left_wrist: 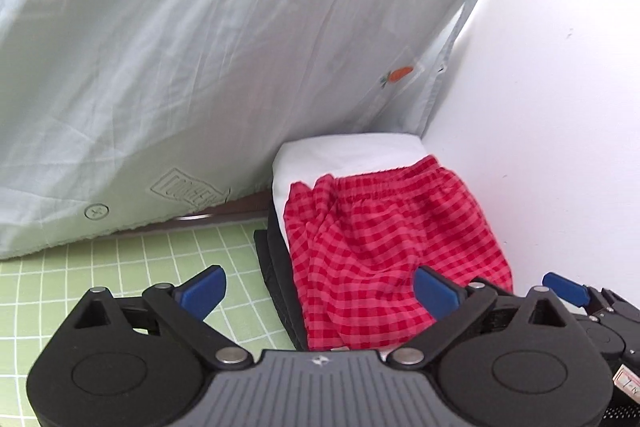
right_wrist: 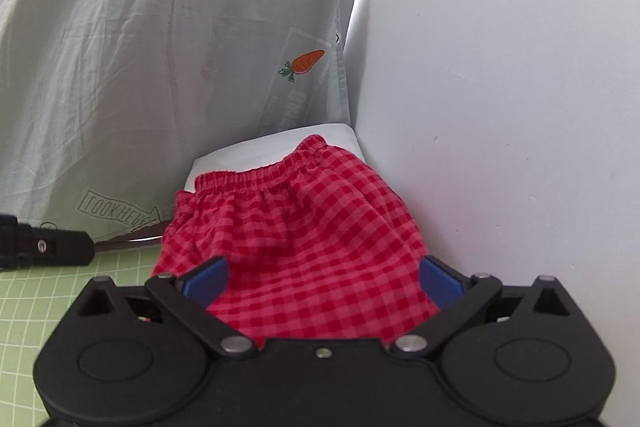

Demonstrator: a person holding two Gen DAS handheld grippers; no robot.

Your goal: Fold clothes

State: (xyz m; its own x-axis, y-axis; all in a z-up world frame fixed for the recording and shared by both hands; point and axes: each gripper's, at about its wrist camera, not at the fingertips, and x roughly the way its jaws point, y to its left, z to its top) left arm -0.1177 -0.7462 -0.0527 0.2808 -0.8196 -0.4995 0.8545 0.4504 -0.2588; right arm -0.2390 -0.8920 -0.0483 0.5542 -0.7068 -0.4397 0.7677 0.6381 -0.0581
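Note:
Folded red checked shorts (left_wrist: pixel 384 243) lie on top of a stack of folded clothes in the corner, over a white garment (left_wrist: pixel 344 157) and dark garments (left_wrist: pixel 276 267). They also show in the right wrist view (right_wrist: pixel 296 239). My left gripper (left_wrist: pixel 320 291) is open, its blue pads either side of the stack's near edge, holding nothing. My right gripper (right_wrist: pixel 324 281) is open just over the shorts' near end, empty. Its blue fingertips (left_wrist: pixel 564 289) show at the right in the left wrist view.
A pale green sheet with carrot prints (left_wrist: pixel 224 59) hangs behind the stack, also in the right wrist view (right_wrist: pixel 168 59). A white wall (right_wrist: pixel 500 107) stands on the right. A green grid mat (left_wrist: pixel 100 275) covers the table on the left.

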